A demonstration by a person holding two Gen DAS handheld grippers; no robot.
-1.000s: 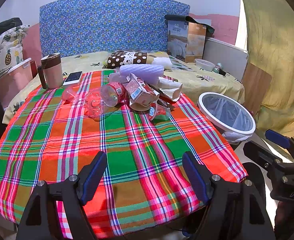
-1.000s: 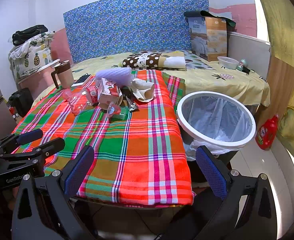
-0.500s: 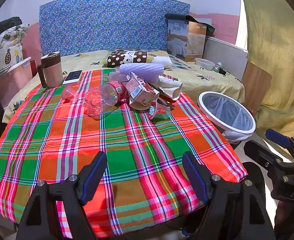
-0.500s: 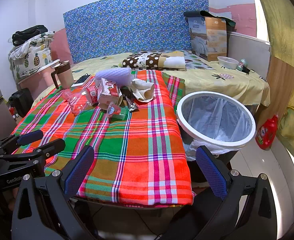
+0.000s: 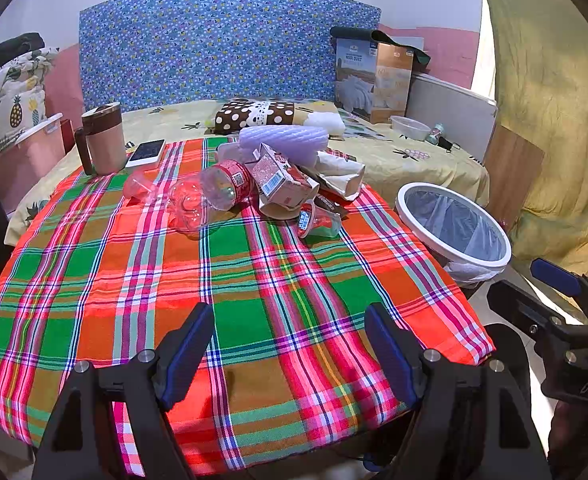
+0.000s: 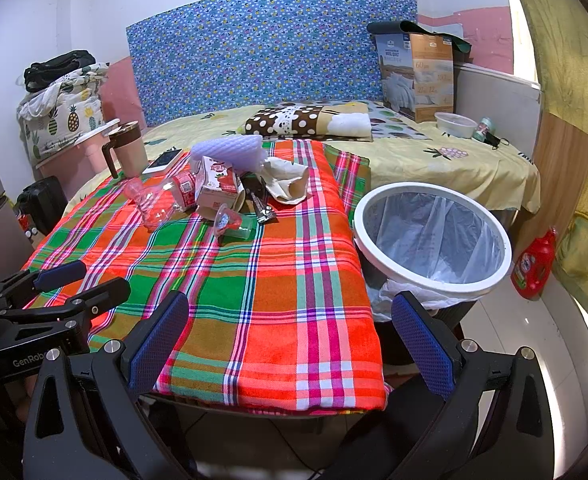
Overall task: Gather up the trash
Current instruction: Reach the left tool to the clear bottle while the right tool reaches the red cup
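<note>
A heap of trash lies at the far side of the plaid-covered table (image 5: 254,280): a clear plastic bottle (image 5: 210,194) with a red label, a pink carton (image 5: 282,178), a purple foam sleeve (image 5: 286,142), crumpled paper (image 5: 339,174) and a small cup (image 5: 317,220). To the table's right stands a white-rimmed bin (image 5: 453,228) (image 6: 433,236) lined with a clear bag. My left gripper (image 5: 290,332) is open over the near table edge, holding nothing. My right gripper (image 6: 290,320) is open and empty near the front right corner, beside the bin.
A tan mug (image 5: 104,140) and a phone (image 5: 148,152) sit at the table's far left. A bed (image 6: 433,152) with a pillow and box lies behind. A red detergent bottle (image 6: 533,264) stands on the floor right of the bin.
</note>
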